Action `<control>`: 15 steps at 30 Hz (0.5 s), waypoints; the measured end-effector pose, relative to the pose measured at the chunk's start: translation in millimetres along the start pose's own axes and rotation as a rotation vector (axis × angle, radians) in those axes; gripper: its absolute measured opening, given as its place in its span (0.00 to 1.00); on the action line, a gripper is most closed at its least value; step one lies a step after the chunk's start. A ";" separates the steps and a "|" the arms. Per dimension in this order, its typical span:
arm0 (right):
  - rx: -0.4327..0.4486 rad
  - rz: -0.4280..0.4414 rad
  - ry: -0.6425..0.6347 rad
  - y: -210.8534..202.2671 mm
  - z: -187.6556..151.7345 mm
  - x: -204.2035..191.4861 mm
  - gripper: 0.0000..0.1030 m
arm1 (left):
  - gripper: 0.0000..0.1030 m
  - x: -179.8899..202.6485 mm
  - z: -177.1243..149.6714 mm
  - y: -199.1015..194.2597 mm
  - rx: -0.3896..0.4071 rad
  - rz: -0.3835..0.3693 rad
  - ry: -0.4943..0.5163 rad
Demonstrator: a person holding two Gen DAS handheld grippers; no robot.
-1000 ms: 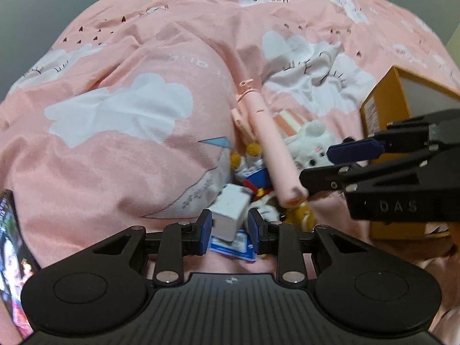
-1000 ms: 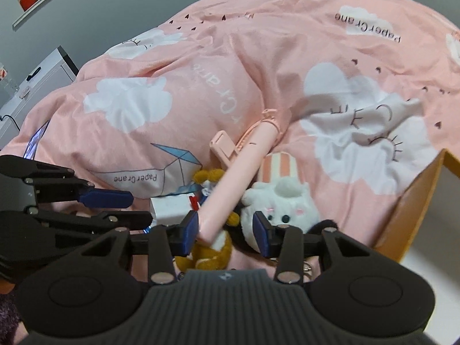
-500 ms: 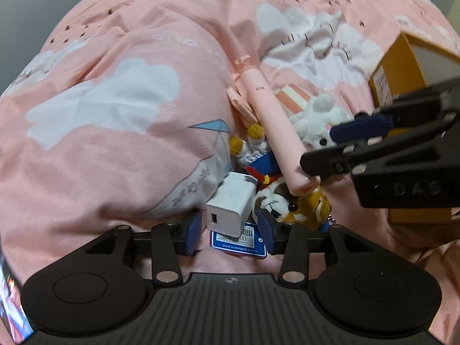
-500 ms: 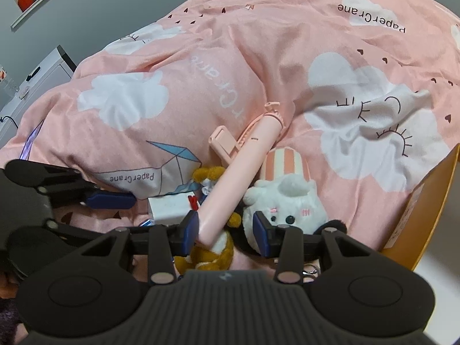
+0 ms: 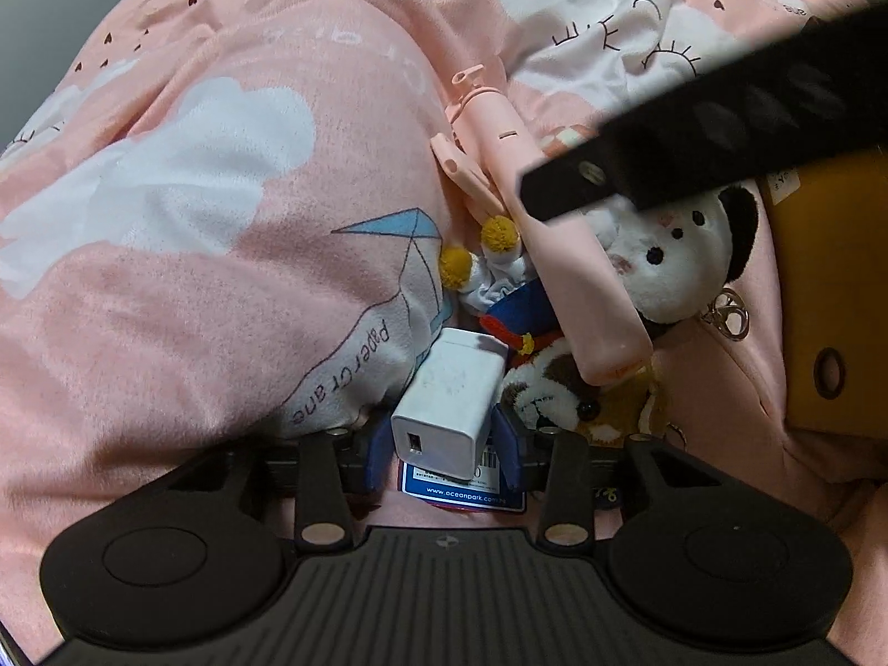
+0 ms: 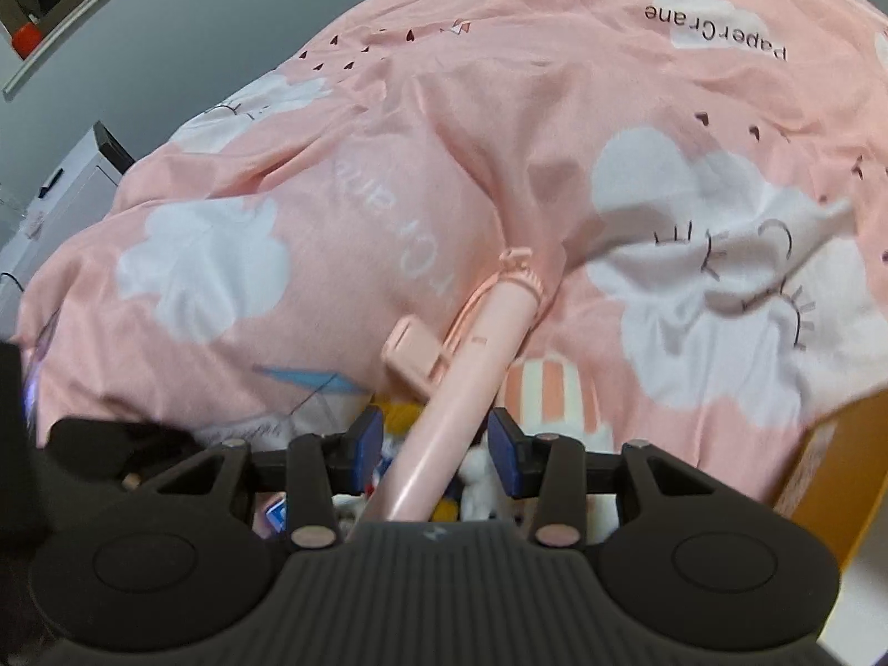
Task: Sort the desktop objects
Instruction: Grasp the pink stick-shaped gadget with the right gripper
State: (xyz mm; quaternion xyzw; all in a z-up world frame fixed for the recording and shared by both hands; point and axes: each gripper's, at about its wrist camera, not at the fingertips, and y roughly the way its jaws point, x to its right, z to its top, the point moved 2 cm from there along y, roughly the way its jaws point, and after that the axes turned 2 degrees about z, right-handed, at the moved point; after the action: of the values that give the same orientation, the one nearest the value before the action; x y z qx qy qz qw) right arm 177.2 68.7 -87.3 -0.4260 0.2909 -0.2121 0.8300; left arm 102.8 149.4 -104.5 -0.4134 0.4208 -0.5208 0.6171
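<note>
Left tongs (image 5: pixel 443 452) have dropped around the white charger (image 5: pixel 449 405), closing, not clamped; right tongs (image 6: pixel 437 447) gape around the pink selfie stick (image 6: pixel 472 366)

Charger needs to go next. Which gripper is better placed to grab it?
Left. The left gripper already straddles the white charger, its jaws just closing in. The right gripper is open around the pink selfie stick instead.

The duvet (image 5: pixel 233 288) is pink, printed with white clouds. The selfie stick (image 5: pixel 566 255) is pale pink, the charger (image 5: pixel 449 399) white. The box (image 5: pixel 832 288) is mustard yellow.
</note>
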 end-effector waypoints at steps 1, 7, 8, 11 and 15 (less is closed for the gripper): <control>-0.001 -0.004 -0.016 1.9 3.5 -1.5 0.43 | 0.41 1.1 -1.1 -1.8 0.008 0.000 0.007; 0.003 -0.004 -0.132 14.7 17.4 -19.1 0.43 | 0.39 2.4 -3.5 -7.3 0.021 -0.017 0.011; -0.001 -0.008 -0.144 18.8 19.0 -22.0 0.42 | 0.39 2.6 -3.3 -6.6 0.018 -0.016 0.009; -0.017 -0.065 -0.198 35.2 22.2 -29.3 0.36 | 0.40 3.0 -3.5 -6.0 0.013 -0.015 0.005; -0.007 -0.122 -0.263 46.4 25.3 -33.6 0.32 | 0.40 3.0 -4.1 -3.9 0.010 -0.015 -0.005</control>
State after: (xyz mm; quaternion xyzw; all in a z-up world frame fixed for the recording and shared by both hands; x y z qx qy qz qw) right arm 173.9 129.0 -103.9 -0.4698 0.1540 -0.2036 0.8450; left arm 98.1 145.7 -102.2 -0.4148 0.4135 -0.5266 0.6161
